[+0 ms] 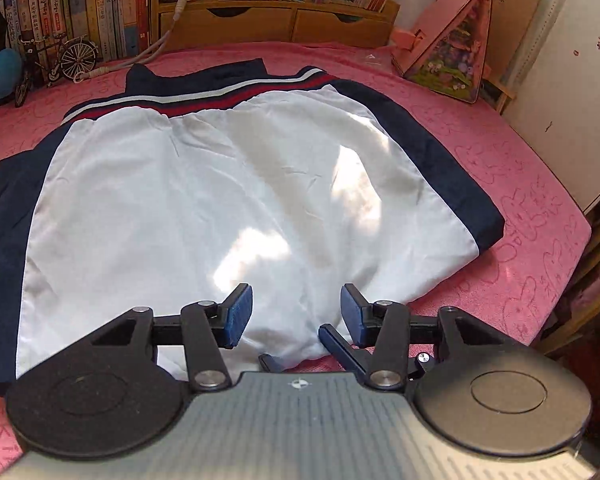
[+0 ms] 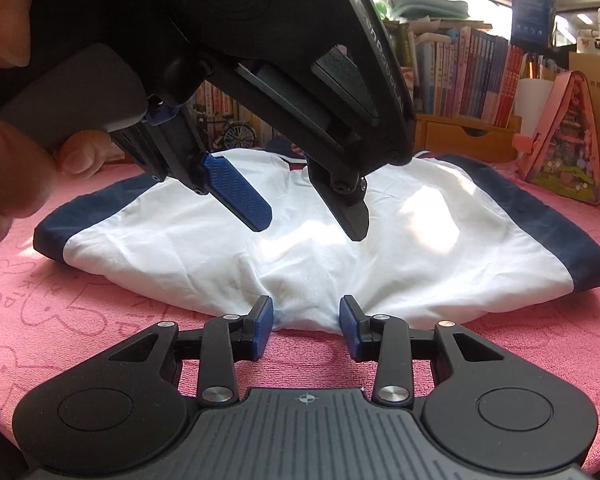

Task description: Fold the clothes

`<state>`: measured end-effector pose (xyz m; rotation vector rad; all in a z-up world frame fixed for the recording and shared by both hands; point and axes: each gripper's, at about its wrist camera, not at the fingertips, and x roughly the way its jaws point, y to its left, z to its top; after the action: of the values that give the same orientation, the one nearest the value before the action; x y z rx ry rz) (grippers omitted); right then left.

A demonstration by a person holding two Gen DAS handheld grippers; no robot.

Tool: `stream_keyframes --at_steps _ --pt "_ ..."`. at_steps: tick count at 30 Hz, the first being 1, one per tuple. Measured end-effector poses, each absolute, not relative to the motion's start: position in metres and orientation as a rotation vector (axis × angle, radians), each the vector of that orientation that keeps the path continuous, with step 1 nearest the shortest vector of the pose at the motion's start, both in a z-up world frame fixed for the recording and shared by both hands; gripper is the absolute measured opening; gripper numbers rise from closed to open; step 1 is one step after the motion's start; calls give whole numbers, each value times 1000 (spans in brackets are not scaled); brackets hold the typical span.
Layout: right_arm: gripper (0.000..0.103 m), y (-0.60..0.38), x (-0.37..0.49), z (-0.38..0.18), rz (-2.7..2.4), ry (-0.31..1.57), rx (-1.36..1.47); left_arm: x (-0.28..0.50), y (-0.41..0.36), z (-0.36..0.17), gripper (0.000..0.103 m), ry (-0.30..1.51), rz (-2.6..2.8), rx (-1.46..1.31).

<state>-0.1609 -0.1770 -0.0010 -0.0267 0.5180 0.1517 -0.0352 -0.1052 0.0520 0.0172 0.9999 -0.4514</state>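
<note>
Left gripper (image 1: 296, 314) hangs spread above the shirt's (image 1: 220, 200) near hem; right gripper (image 2: 306, 326), jaws apart, brackets that hem on the table (image 2: 520, 340).

Garment (image 1: 204, 200): one item, white body with navy side panels and a red, white and navy striped band along the far edge. Lying flat on the pink-covered worktop (image 1: 520, 208), partly folded, lightly creased. Near white edge bunched into a low ridge at centre (image 2: 300, 280). Sun patches across the cloth.
</note>
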Motion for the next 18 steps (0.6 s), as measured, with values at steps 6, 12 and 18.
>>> stream_keyframes --at_steps 6,12,18 --pt "38 -177 -160 -1 154 518 -28 -22 -105 35 45 1109 -408 -18" --pt "39 -178 -160 -1 154 519 -26 2 -111 31 40 1094 -346 13" --pt "39 -178 -159 -1 154 519 -26 43 -129 27 40 999 -271 66"
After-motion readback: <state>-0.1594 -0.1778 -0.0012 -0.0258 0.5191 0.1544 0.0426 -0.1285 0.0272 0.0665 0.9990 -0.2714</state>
